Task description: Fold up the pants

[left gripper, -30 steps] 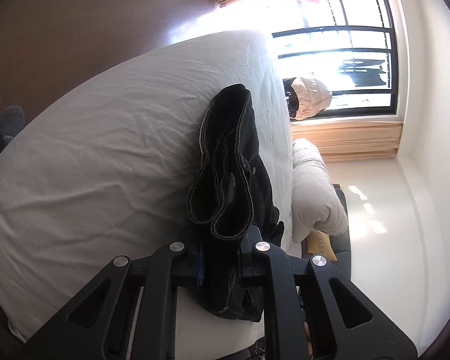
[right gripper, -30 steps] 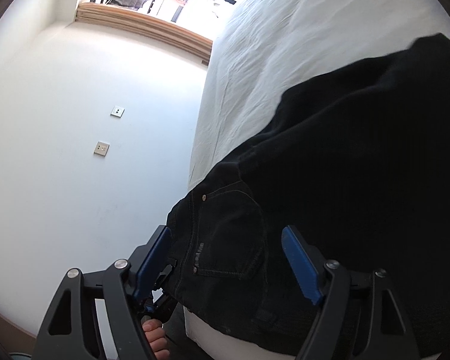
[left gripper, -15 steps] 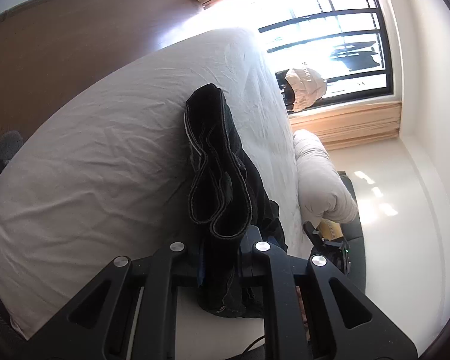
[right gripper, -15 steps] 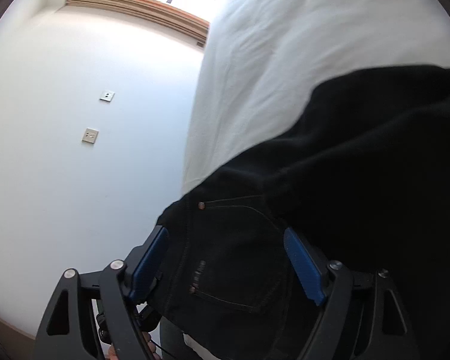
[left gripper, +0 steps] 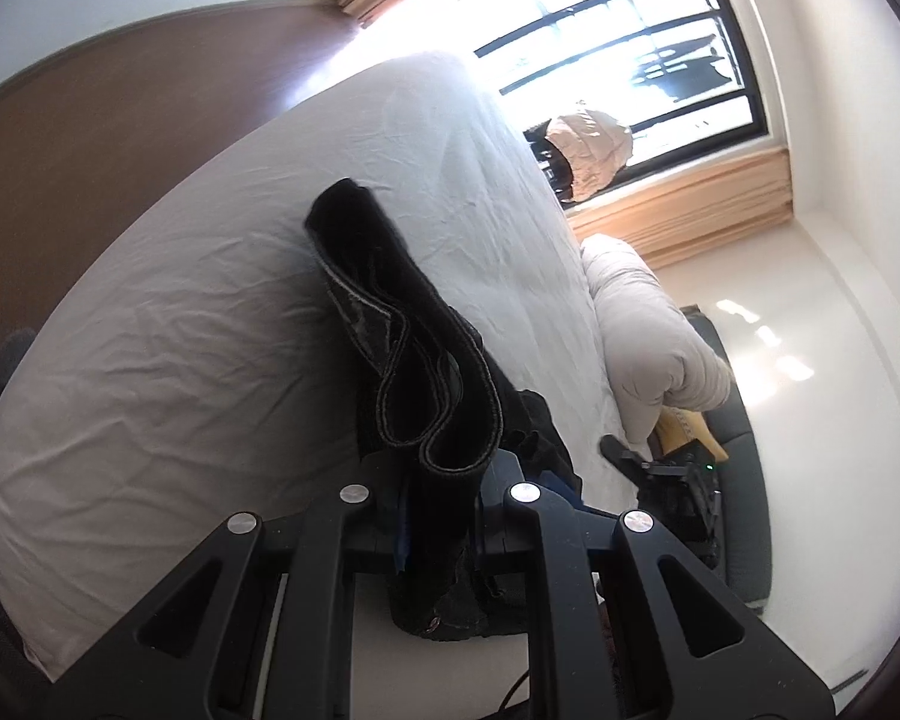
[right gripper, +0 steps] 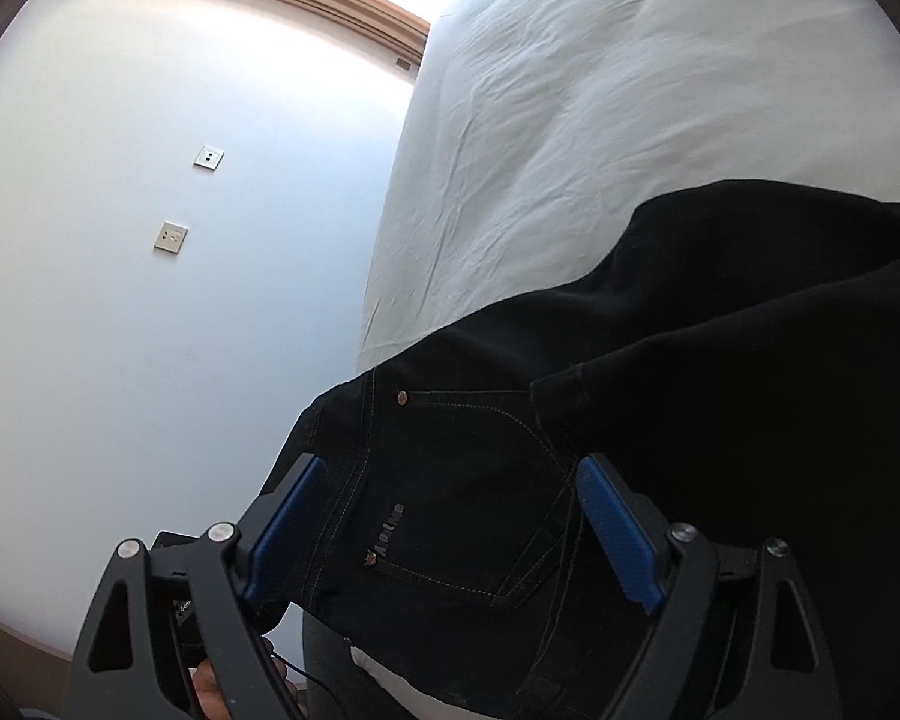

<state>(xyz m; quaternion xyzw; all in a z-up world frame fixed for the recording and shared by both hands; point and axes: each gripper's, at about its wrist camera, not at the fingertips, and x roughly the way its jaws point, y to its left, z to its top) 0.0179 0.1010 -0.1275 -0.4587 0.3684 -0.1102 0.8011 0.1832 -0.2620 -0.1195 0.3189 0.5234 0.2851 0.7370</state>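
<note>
The black pants (left gripper: pixel 414 372) lie folded lengthwise on the white bed (left gripper: pixel 180 360). My left gripper (left gripper: pixel 441 501) is shut on the pants' leg hems, which loop up above the jaws. In the right wrist view the pants (right gripper: pixel 660 408) show their waist end with a back pocket and rivet, hanging over the bed edge. My right gripper (right gripper: pixel 450 522) is open, its blue pads (right gripper: pixel 615 531) on either side of the pocket area, not pinching the cloth.
A white duvet (left gripper: pixel 648 336) is bunched beside the bed's right edge, above a dark seat (left gripper: pixel 732 420). A window with bars (left gripper: pixel 630 54) is beyond. A white wall with two socket plates (right gripper: pixel 171 237) stands left of the bed (right gripper: pixel 600 120).
My left gripper has carried the leg hems further over the bed, and the view has swung. My right gripper has stayed open around the waist end, shifting slightly.
</note>
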